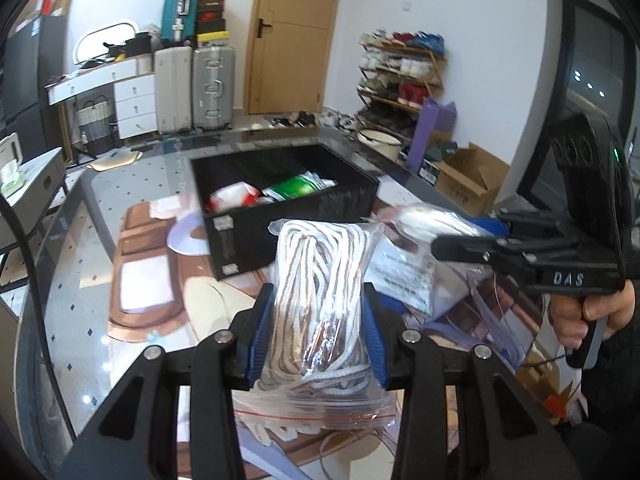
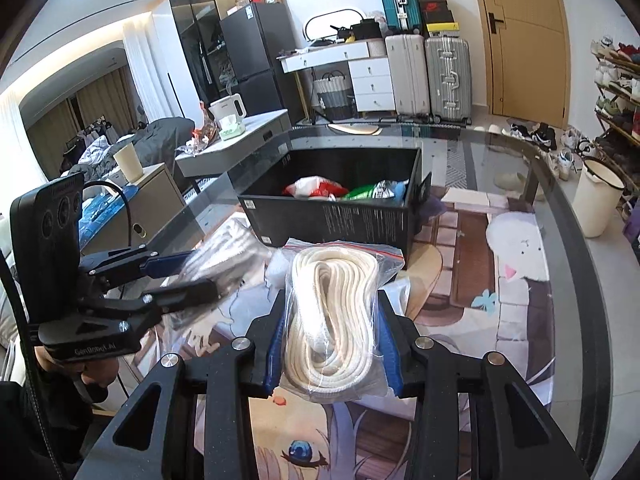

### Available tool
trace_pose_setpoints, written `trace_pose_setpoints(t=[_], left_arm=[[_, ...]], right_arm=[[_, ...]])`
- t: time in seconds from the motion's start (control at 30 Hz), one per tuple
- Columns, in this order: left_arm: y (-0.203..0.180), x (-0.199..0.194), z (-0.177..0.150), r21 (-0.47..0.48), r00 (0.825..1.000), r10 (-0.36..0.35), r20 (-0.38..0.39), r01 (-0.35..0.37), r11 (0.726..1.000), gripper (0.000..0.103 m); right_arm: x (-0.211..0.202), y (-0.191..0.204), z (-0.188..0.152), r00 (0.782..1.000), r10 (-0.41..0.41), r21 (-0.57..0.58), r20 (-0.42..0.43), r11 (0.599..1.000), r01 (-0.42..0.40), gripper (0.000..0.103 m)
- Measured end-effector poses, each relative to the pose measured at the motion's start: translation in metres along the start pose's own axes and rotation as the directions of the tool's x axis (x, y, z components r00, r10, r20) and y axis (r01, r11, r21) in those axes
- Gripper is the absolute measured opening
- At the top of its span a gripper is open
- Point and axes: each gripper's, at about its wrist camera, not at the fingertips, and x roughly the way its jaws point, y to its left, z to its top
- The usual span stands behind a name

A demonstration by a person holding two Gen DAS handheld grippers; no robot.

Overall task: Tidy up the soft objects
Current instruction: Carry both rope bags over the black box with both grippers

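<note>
Left wrist view: the left gripper [image 1: 318,332] pinches a bagged striped rope [image 1: 320,280]; the right gripper [image 2: 330,344] pinches a bagged cream rope [image 2: 334,312], both held above the desk [image 2: 520,320] short of the black box [image 2: 340,216]. Slick plastic could slip from the pads, or 2 bags collide at the box.

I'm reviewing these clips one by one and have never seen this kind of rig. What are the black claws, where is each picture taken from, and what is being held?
There is no robot here. A person holds one hand-held gripper in each hand, and each carries a camera that looks forward along its two fingers.

The left camera's picture shows the left hand-held gripper shut on a clear bag of striped cord. The right hand-held gripper is shut on a clear bag of white rope.

Each camera also sees the other tool from the side. Ahead, on the glass table, stands an open black box with red and green packets inside.
</note>
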Motion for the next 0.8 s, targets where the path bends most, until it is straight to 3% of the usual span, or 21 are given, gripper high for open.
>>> trace_pose_setpoints(t=[0.33, 0.6, 0.8], left_arm=[[0.017, 0.001, 0.025, -0.075, 0.997, 0.043, 0.067, -0.038, 0.996, 0.040], [0.018, 0.012, 0.044, -0.067, 0.991, 0.113, 0.069, -0.109, 0.992, 0.040], [0.016, 0.025, 0.058, -0.049, 0.983, 0.168, 0.070, -0.164, 0.985, 0.041]], right_arm=[[0.000, 0.012, 0.020, 0.999, -0.036, -0.041, 0.039, 0.998, 0.038, 0.040], [0.008, 0.022, 0.047, 0.992, -0.115, -0.087, 0.056, 0.989, 0.119, 0.040], [0.017, 0.020, 0.060, 0.992, -0.115, -0.086, 0.056, 0.989, 0.119, 0.040]])
